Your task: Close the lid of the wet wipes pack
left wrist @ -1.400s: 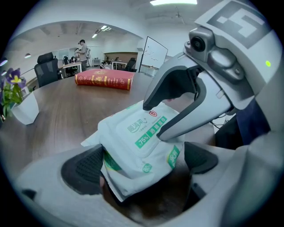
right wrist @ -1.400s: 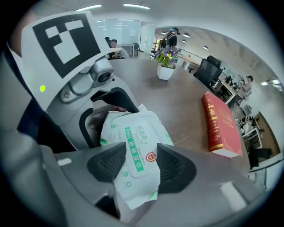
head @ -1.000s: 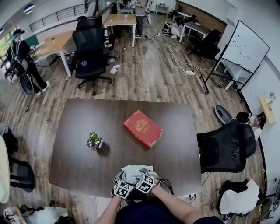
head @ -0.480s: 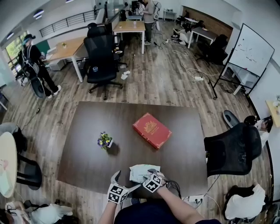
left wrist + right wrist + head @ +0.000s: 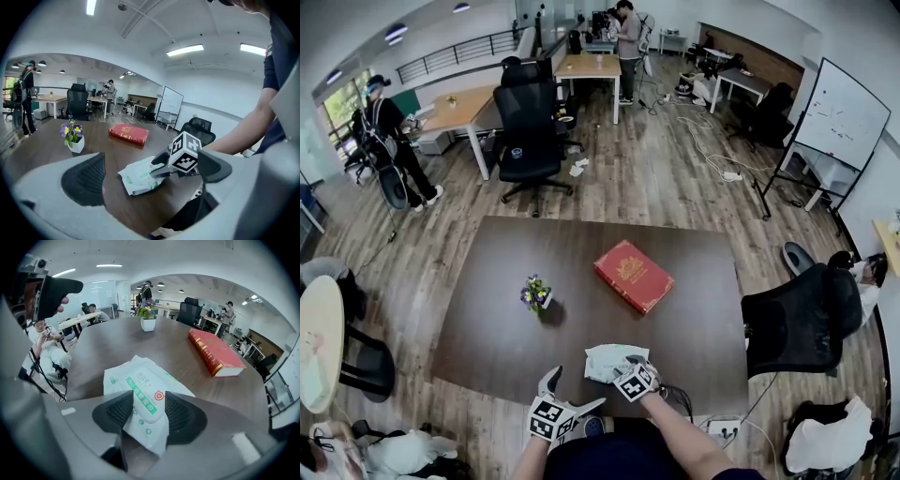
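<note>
The white wet wipes pack (image 5: pixel 605 360) lies at the near edge of the dark table (image 5: pixel 497 337). My right gripper (image 5: pixel 621 368) is shut on the pack's near end. In the right gripper view its two pads (image 5: pixel 114 414) press the pack (image 5: pixel 140 380) from both sides, and the flap with the green label lies flat on top. My left gripper (image 5: pixel 572 390) hangs off the table's near edge, left of the pack, open and holding nothing. In the left gripper view the pack (image 5: pixel 138 177) and the right gripper (image 5: pixel 158 171) sit ahead of the wide-apart jaws.
A red book (image 5: pixel 633 276) lies mid-table beyond the pack, and a small white pot of flowers (image 5: pixel 535 294) stands to the left. A black office chair (image 5: pixel 792 319) sits at the table's right side. People and desks are far off at the back.
My left gripper has drawn away from the pack, toward me and to the left, and now sits apart from it. The right gripper has stayed on the pack.
</note>
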The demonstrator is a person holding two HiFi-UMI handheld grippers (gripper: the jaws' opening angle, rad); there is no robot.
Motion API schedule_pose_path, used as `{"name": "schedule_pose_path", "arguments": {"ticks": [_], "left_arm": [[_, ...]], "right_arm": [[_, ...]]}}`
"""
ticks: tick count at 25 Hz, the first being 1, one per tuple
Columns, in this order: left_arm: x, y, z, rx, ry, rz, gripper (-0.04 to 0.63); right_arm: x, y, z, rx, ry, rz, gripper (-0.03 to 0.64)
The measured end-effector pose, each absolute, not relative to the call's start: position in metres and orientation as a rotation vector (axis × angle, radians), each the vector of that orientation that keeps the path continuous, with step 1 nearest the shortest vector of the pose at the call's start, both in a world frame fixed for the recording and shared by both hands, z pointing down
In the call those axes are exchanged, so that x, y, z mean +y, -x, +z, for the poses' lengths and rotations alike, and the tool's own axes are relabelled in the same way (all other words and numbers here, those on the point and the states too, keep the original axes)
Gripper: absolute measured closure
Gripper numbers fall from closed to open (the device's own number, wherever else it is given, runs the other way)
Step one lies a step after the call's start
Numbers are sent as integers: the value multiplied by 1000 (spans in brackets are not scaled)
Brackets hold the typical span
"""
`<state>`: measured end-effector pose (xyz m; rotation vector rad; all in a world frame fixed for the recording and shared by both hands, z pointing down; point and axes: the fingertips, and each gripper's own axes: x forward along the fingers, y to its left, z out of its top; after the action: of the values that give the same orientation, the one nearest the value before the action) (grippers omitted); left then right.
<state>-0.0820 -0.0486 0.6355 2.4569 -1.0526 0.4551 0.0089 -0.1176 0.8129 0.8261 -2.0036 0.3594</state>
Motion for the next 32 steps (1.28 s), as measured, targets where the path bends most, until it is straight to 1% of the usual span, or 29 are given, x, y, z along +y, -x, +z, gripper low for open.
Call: {"name": "schedule_pose_path", "arguments": {"ticks": [7,12,23,32], "left_arm": [[-31,86,624,-1047,-2486,438,-6],[-27,89,610,-1055,-2510,416,-5],[-30,99,602,-1082,-2523,370,-5],[-25,107,592,-1089,-2546,324,-5]], "right_arm": [[-101,-22,791,-2047,-909,412,368],[-84,-38,740,-2170,-1044,449,354],[-48,-81,627,-2376,-1285,494,265],[-31,-114,603,-2384,-1437,539,233]]}}
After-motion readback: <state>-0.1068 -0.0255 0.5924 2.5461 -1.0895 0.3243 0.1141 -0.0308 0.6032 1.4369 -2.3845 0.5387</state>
